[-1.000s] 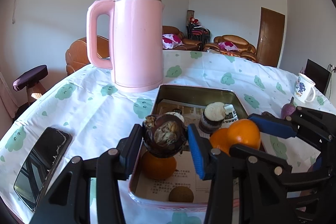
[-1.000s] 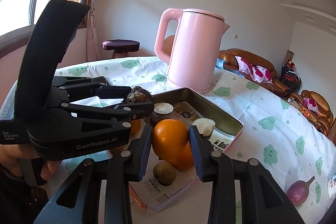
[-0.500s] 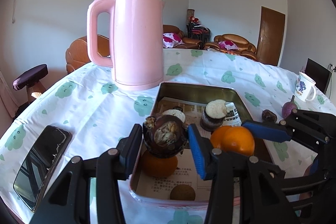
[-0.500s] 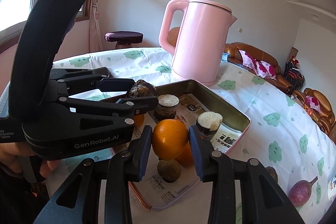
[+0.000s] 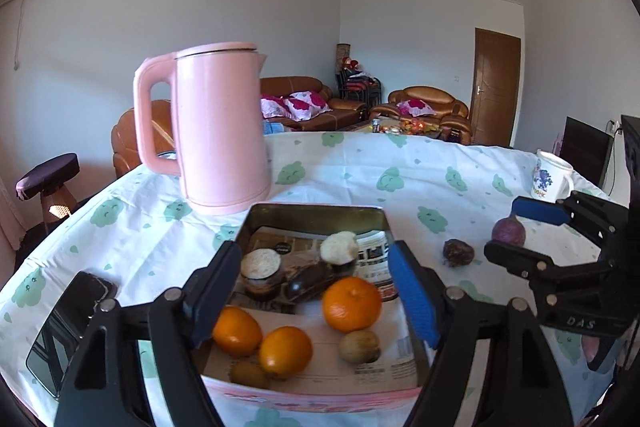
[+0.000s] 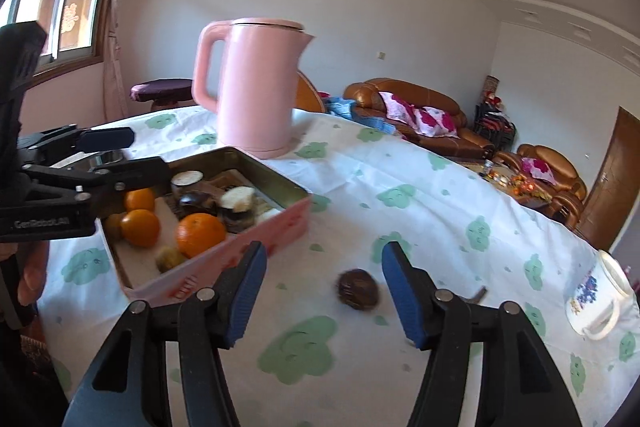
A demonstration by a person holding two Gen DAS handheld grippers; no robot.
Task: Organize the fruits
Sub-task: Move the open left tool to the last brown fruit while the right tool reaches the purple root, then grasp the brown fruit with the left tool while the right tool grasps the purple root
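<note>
A metal tray (image 5: 316, 211) on the cloth holds three oranges, among them one at the right (image 5: 352, 303), cut mangosteens (image 5: 260, 263), a dark mangosteen (image 5: 312, 279) and small brown fruits. My left gripper (image 5: 312, 287) hovers at the tray's near end, its jaws opening with nothing between them. My right gripper (image 6: 326, 291) is to the right of the tray (image 6: 240, 251), its jaws also opening and empty. A dark round fruit (image 6: 358, 287) lies on the cloth just beyond its fingers. A purple fruit (image 5: 508, 231) sits farther right.
A tall pink kettle (image 5: 220, 131) stands behind the tray. A white printed mug (image 6: 600, 299) is at the table's right edge. A black phone (image 5: 68, 323) lies at the near left. A hand holds the left gripper (image 6: 132, 157) beside the tray.
The left gripper opened and the dark mangosteen now lies in the tray. The right gripper let its orange into the tray, opened and swung right toward the loose dark fruit.
</note>
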